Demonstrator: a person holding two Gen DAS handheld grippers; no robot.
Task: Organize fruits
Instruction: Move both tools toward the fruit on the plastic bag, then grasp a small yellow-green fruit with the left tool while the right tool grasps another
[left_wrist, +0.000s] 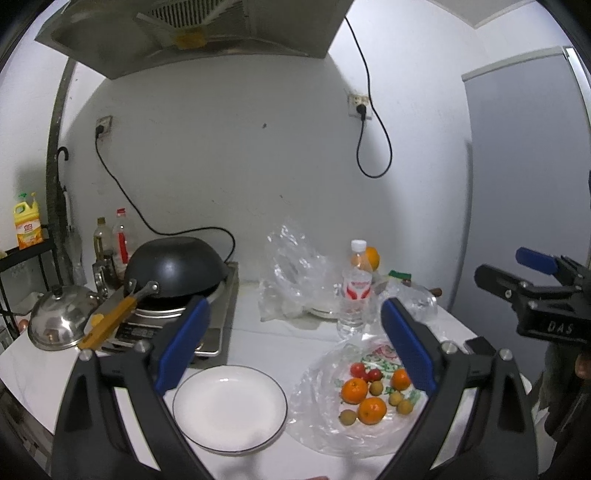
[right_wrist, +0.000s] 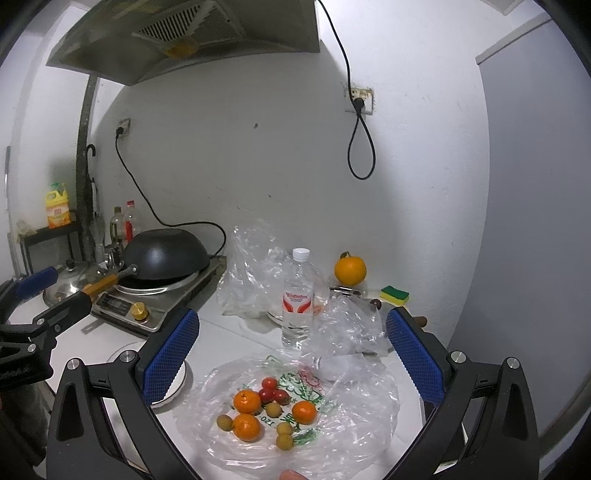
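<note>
The left tool (left_wrist: 293, 347) hangs above the bench (left_wrist: 258, 343) with its jaws spread wide and nothing between them; below it lies a white plate (left_wrist: 229, 408), bare. The right tool (right_wrist: 291, 354) is just as wide apart and holds nothing, poised over the fruit. That fruit sits on a flattened plastic bag (right_wrist: 351, 417) just beside the plate: three tangerines (right_wrist: 246, 401), red cherry tomatoes (right_wrist: 269, 384) and small tan longans (right_wrist: 284, 441), all close together. Behind stand a water bottle (right_wrist: 297, 299) and an upturned wok (left_wrist: 175, 267) on a cooker.
</note>
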